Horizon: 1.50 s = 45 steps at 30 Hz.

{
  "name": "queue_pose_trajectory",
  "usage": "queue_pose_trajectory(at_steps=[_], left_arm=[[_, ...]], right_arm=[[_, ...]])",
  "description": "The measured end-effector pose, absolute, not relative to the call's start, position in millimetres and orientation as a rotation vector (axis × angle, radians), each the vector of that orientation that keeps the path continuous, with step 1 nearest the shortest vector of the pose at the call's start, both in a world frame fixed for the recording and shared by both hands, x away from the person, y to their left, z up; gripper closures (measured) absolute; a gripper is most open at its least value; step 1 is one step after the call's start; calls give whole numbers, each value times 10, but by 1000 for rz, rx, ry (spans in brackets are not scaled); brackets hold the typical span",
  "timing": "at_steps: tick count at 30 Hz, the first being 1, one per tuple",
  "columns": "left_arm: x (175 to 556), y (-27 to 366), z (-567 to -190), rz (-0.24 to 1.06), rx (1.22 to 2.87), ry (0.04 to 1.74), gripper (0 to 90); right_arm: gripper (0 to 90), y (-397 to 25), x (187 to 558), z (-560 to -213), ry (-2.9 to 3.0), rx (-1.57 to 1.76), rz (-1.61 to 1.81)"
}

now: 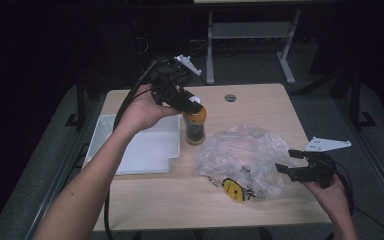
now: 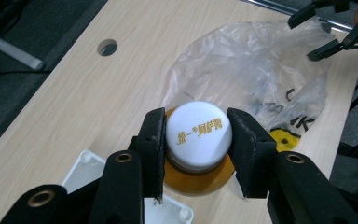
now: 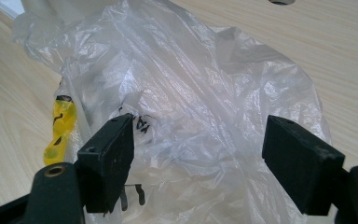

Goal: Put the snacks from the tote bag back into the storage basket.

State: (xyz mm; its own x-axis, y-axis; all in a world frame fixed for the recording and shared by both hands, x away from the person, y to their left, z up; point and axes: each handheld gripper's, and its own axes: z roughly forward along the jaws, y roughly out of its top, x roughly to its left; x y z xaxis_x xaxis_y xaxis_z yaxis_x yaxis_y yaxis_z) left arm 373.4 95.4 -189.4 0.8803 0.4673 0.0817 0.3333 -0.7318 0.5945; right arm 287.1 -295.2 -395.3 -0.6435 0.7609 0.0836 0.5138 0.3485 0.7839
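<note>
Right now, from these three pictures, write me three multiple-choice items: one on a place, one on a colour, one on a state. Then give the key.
1. Where does the white tray lie relative to the bottle?
A. toward the table's left side
B. toward the table's right side
C. under the plastic bag

2. What colour is the bottle's cap?
A. red
B. white
C. green

3. How do the right tongs stand?
A. shut on the bottle
B. shut on the tray
C. open, at the plastic bag

Key: 1 A, the high view shows the tray left of the bottle, with the bag on the bottle's right. 2 B, the left gripper view shows a white cap with gold print between the pads of the left tongs. 3 C, the right gripper view shows the jaws wide apart with the crumpled bag between them.
</note>
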Motion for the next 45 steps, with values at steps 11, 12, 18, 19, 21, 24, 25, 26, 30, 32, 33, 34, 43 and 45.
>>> queue_pose_trajectory(at_steps=[11, 12, 18, 19, 21, 24, 25, 26, 30, 32, 33, 34, 43, 45], left_arm=[[3752, 1201, -1998, 310, 2450, 645, 591], [3753, 1223, -2002, 310, 2450, 649, 592], [3753, 1344, -2023, 316, 2448, 680, 592], [3755, 1358, -2028, 318, 2449, 684, 592], [3760, 1403, -2046, 316, 2447, 697, 591], [3764, 1452, -2073, 320, 2445, 718, 592], [3766, 1468, -2078, 323, 2449, 717, 592], [3765, 1480, -2087, 323, 2445, 725, 592], [3774, 1545, -2103, 329, 2435, 743, 592], [3774, 1556, -2112, 331, 2429, 749, 592], [3777, 1582, -2117, 332, 2438, 753, 591], [3778, 1594, -2123, 334, 2439, 759, 592], [3794, 1685, -2213, 340, 2441, 790, 592], [3804, 1708, -2244, 332, 2448, 798, 592]], right_arm=[[248, -2918, 2880, -3950, 2325, 1123, 1177], [248, -2919, 2880, -3949, 2325, 1124, 1177], [248, -2930, 2877, -3944, 2321, 1129, 1179], [248, -2929, 2879, -3945, 2318, 1127, 1179], [248, -2921, 2880, -3940, 2319, 1125, 1179], [248, -2911, 2883, -3938, 2322, 1120, 1175], [248, -2912, 2884, -3940, 2320, 1119, 1176], [248, -2913, 2885, -3942, 2320, 1121, 1178], [248, -2912, 2888, -3945, 2322, 1122, 1176], [248, -2911, 2888, -3946, 2320, 1123, 1176], [247, -2911, 2890, -3949, 2325, 1128, 1176], [248, -2911, 2891, -3951, 2325, 1127, 1175], [247, -2904, 2896, -3952, 2329, 1122, 1174], [248, -2899, 2897, -3953, 2329, 1119, 1174]])
